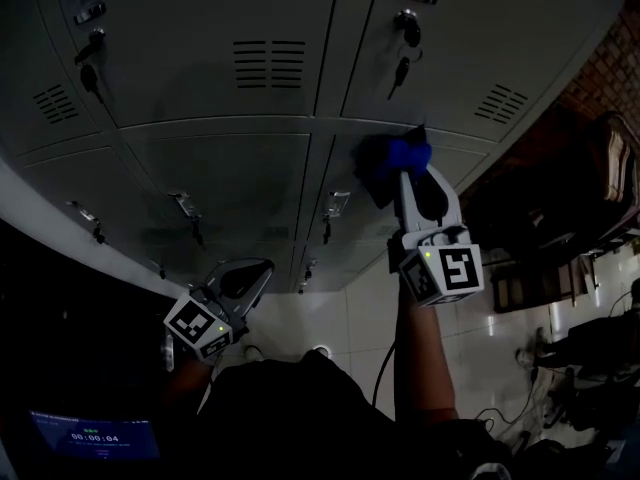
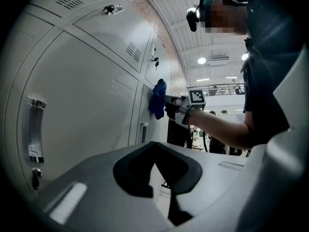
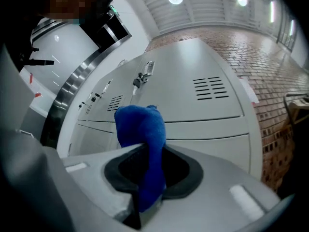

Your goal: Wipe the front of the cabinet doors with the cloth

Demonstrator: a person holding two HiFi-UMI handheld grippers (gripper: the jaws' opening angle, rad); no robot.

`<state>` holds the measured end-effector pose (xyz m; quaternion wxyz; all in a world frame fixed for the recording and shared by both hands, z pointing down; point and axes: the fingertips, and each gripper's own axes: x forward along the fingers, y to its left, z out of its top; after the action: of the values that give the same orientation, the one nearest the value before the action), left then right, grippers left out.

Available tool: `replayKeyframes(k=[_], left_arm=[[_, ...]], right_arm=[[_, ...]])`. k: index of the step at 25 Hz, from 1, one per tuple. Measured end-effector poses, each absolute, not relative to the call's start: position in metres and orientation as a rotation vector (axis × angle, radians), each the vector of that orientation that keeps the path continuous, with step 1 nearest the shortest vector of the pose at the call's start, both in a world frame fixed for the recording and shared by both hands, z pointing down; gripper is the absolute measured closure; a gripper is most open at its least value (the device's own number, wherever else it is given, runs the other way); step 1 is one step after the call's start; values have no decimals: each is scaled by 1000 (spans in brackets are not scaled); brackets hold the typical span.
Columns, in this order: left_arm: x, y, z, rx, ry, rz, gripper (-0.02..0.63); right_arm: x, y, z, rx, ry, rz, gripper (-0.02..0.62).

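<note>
Currently mid-wipe: right gripper (image 1: 404,174) clamped on cloth (image 1: 396,155) at cabinet door (image 1: 356,218) top edge; left gripper (image 1: 246,280) closed, empty. Next, probably: sweep down, keep pressure.

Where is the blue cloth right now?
The cloth sits right of centre in the head view, clamped in the jaws of the right gripper, against the cabinet doors at the seam between upper and lower rows.
</note>
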<state>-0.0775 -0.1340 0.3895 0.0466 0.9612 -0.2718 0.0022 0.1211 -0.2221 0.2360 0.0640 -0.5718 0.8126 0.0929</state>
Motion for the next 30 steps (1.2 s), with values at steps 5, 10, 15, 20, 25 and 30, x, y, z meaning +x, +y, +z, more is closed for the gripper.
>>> replayKeyframes(k=[5,10,15,20,25,30], left_arm=[[-63,-132,392,2939,-784,10,605],[-48,-128,392,2947,-756,5,605],[-40,-122,397,2935,-754,14,604],[-38,-115,400,2932,-759,25,604],[-41,-109,401,2934,-749,29,605],[-47,-105,402,2941,-743,32,605]], right_arm=[[189,-218,231,-1891,2331,281,526],[244,-216,231,-2024,2226,277,526],[280,-213,239,-2106,2156,244,526],[301,-207,244,-2166,2117,233,526],[277,-183,248,-2102,2164,251,526],[209,-169,266,-1940,2309,222,526]])
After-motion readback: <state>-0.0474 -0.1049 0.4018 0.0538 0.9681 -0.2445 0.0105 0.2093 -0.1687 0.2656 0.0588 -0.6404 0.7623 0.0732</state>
